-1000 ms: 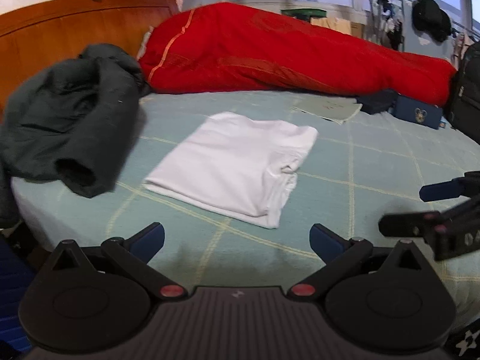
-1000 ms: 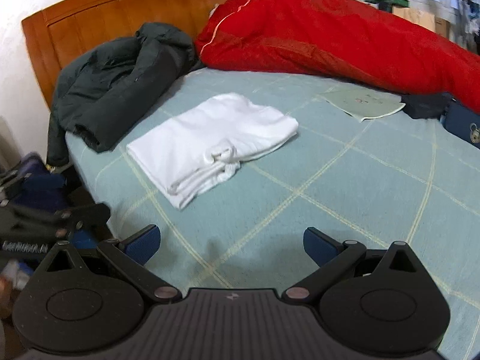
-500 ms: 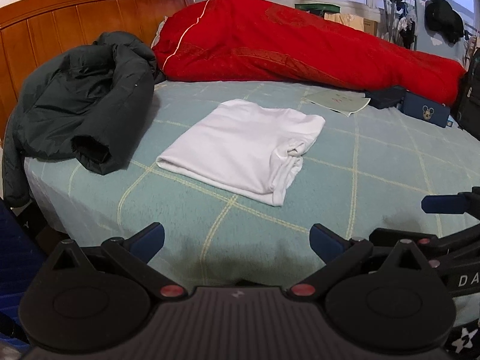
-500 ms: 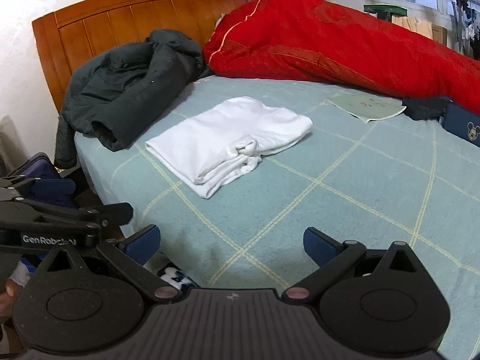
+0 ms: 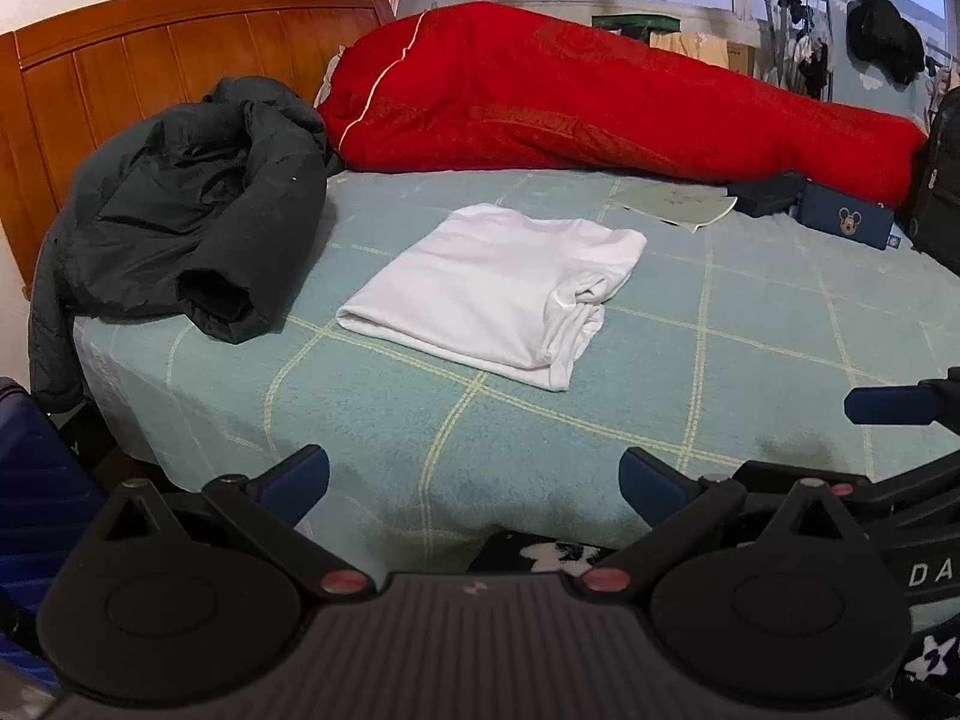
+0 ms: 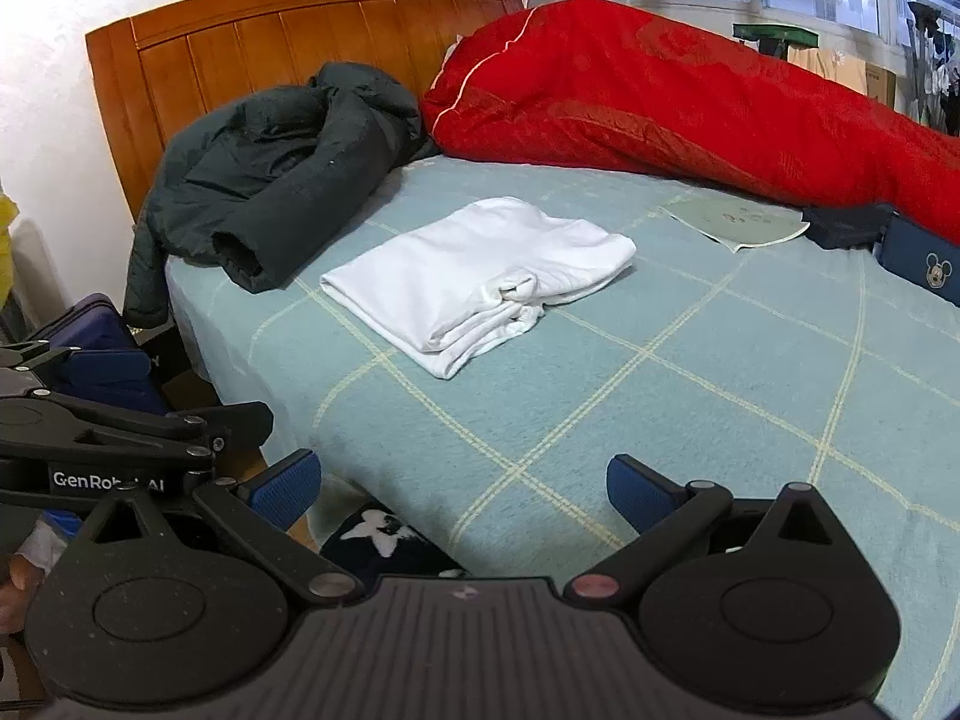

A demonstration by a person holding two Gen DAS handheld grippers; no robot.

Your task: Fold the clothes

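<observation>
A white garment [image 5: 498, 294] [image 6: 480, 276] lies folded into a rectangle on the pale green checked bed cover [image 5: 690, 372] [image 6: 690, 372], its bunched edge toward the right. My left gripper [image 5: 474, 480] is open and empty, held off the bed's near edge, well short of the garment. My right gripper [image 6: 462, 486] is open too, with nothing between its fingers, over the bed's near corner. The right gripper's blue fingertip [image 5: 888, 405] pokes into the left wrist view; the left gripper [image 6: 138, 420] shows at the left of the right wrist view.
A dark green padded jacket [image 5: 180, 222] [image 6: 282, 168] is heaped by the wooden headboard [image 5: 150, 54]. A red quilt [image 5: 600, 102] [image 6: 690, 96] lies along the far side, with a paper sheet [image 5: 675, 204], dark cloth and a blue box [image 5: 846, 222]. A blue suitcase [image 6: 96, 336] stands beside the bed.
Both grippers have pulled back and risen away from the bed, so the folded garment looks farther off and the bed's edge and floor now show. The garment has not moved.
</observation>
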